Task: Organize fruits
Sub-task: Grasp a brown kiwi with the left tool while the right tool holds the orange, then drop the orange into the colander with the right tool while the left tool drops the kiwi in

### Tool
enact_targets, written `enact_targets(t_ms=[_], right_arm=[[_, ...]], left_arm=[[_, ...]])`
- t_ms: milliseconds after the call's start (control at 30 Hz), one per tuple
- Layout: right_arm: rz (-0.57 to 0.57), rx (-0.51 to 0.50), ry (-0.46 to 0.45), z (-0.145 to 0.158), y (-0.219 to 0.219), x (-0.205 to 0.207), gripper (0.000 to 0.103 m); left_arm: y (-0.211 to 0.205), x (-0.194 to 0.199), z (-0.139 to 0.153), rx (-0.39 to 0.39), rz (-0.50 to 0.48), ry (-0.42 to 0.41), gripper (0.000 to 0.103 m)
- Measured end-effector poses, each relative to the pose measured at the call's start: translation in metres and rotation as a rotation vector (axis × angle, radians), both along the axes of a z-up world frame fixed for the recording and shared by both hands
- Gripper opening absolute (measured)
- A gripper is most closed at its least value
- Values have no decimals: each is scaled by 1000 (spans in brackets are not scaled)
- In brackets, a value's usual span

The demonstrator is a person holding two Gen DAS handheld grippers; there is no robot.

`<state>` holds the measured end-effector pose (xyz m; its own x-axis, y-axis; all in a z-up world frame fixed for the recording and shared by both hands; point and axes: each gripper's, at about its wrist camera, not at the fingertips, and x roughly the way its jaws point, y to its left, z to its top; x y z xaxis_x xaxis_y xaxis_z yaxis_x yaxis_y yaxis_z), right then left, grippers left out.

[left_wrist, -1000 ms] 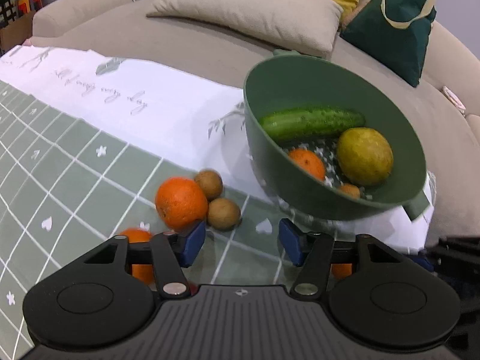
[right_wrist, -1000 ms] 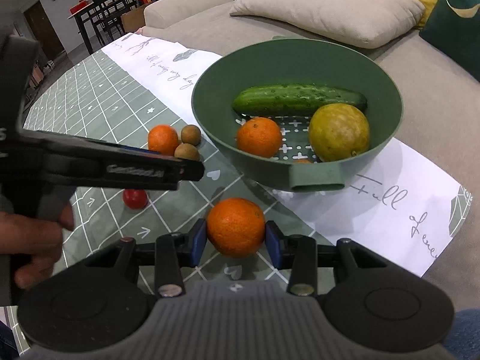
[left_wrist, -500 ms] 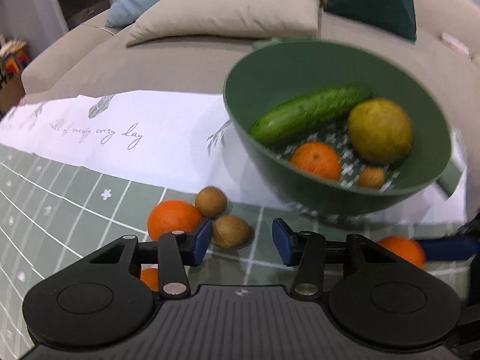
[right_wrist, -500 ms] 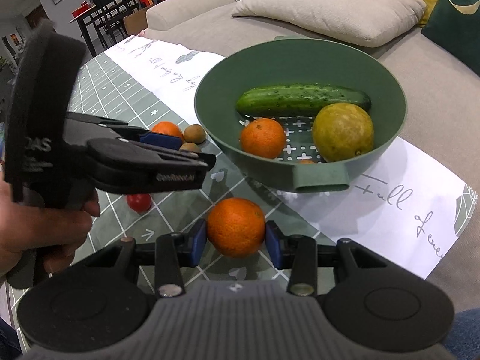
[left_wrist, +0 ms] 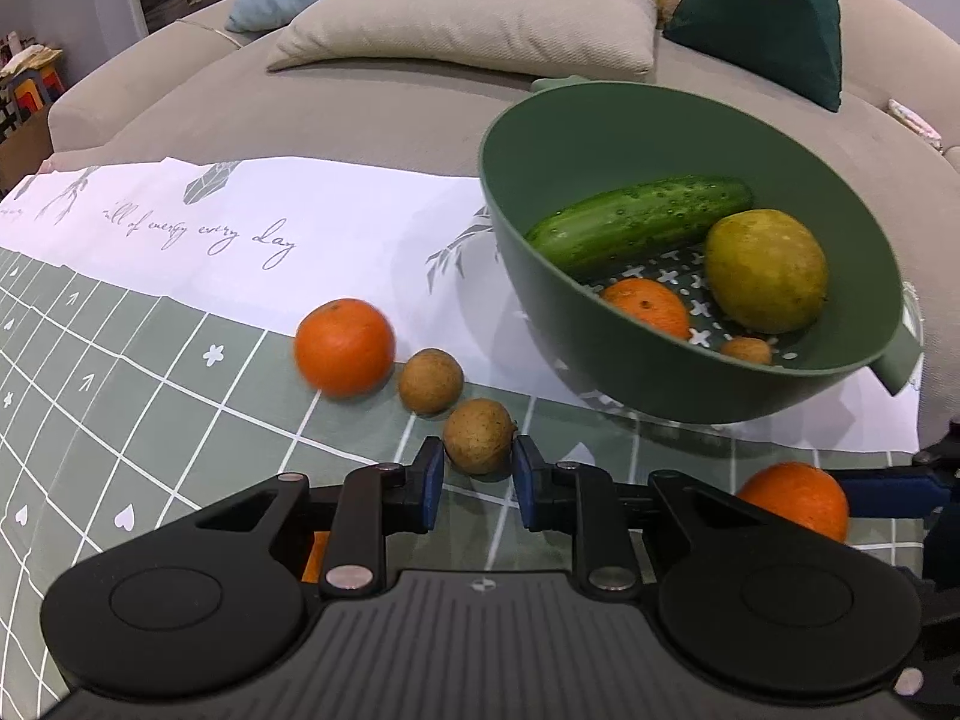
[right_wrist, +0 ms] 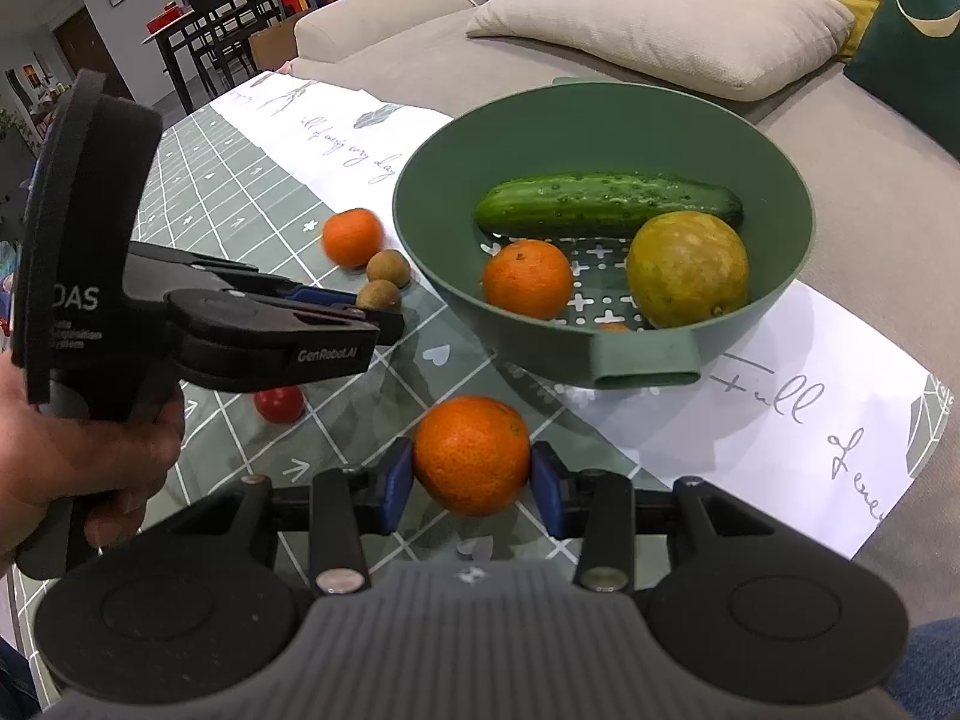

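A green colander bowl holds a cucumber, an orange, a yellow-green fruit and a small brown fruit. My right gripper is shut on an orange in front of the bowl; it also shows in the left wrist view. My left gripper is open, its pads on either side of a small brown fruit on the table. A second brown fruit and another orange lie just beyond.
A small red tomato lies on the green grid tablecloth under the left gripper. An orange piece shows beneath the left gripper body. A sofa with cushions stands right behind the table edge.
My left gripper has moved right and forward to straddle the nearer brown fruit, and its jaws have narrowed. My right gripper keeps holding the orange in about the same place.
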<state>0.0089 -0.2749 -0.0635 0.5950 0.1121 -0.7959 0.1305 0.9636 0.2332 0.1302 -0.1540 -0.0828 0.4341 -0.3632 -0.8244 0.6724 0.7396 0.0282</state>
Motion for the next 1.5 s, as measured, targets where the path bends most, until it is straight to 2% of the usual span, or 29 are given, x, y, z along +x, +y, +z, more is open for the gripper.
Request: enact_targets(t_ms=[267,500,733,1000,1167,1333,1500], right_arm=[[18,-14,-20,8,5,-4,39],[45,-44,-57,28,11,-21,39],[29,-82,-103,52,0,-34,39],[-15,-113,-176,80,-34,-34,39],[-3,-122,-205,90,-58,-21,39],[14,-129,-220,92,-81,7,39],[41,-111,-188,83,-101,48,39]], left_arm=[[19,-24,23,-22,11,-32,27],[42,-51,51,-63,28,-72,27],[38,-68,73,-86,6,-113,27],[6,-71,89,-80,-65,-156,27],[-25,-66,87,-40,-131,-178,27],[-54,-51,81,-10,-162,-180,27],[-82,-24,74,26,-180,-191,27]])
